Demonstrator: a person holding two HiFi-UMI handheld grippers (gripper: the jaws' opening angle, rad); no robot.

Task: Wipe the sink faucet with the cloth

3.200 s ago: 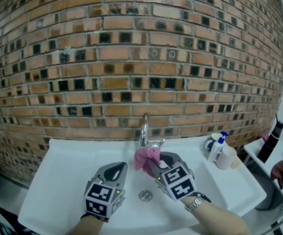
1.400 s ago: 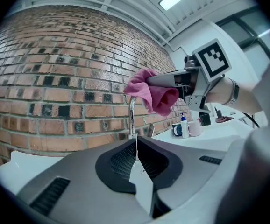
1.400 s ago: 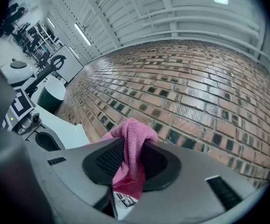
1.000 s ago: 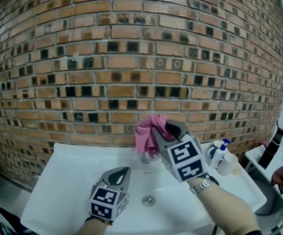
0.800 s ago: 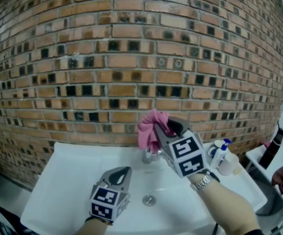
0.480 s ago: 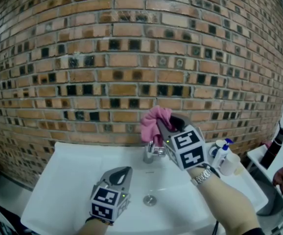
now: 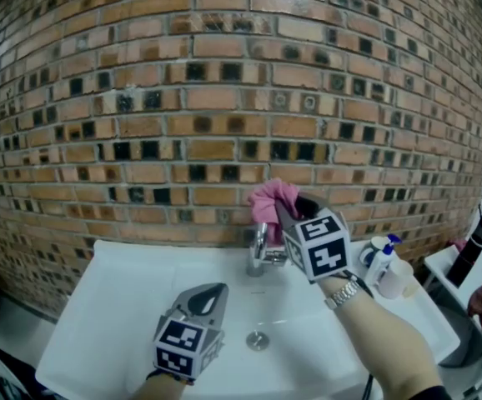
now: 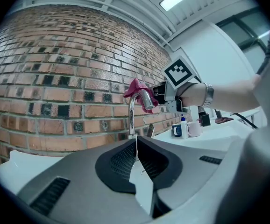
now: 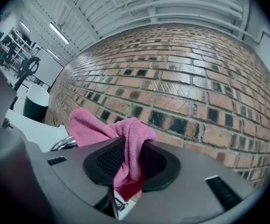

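A chrome faucet (image 7: pixel 258 257) rises from the back of the white sink (image 7: pixel 116 298). The pink cloth (image 7: pixel 273 198) is draped over the faucet's top bend, and my right gripper (image 7: pixel 295 211) is shut on it. Its jaws have just been closing further, with the cloth bunched between them (image 9: pixel 125 148). A chrome part of the faucet (image 9: pixel 65 144) shows under the cloth. My left gripper (image 7: pixel 208 294) is shut and empty, low over the basin. From there the faucet (image 8: pixel 134 111) stands straight ahead, with the cloth (image 8: pixel 136 87) on its arch.
A brick wall (image 7: pixel 183 123) stands close behind the faucet. A pump bottle (image 7: pixel 375 261), a mug (image 7: pixel 363 252) and a white cup (image 7: pixel 395 280) sit on the sink's right rim. A dark bottle (image 7: pixel 474 244) stands on a side counter. The drain (image 7: pixel 258 340) is mid-basin.
My right gripper has carried the cloth up from the faucet's base to its top bend, then rightward and slightly down. The left gripper has not moved.
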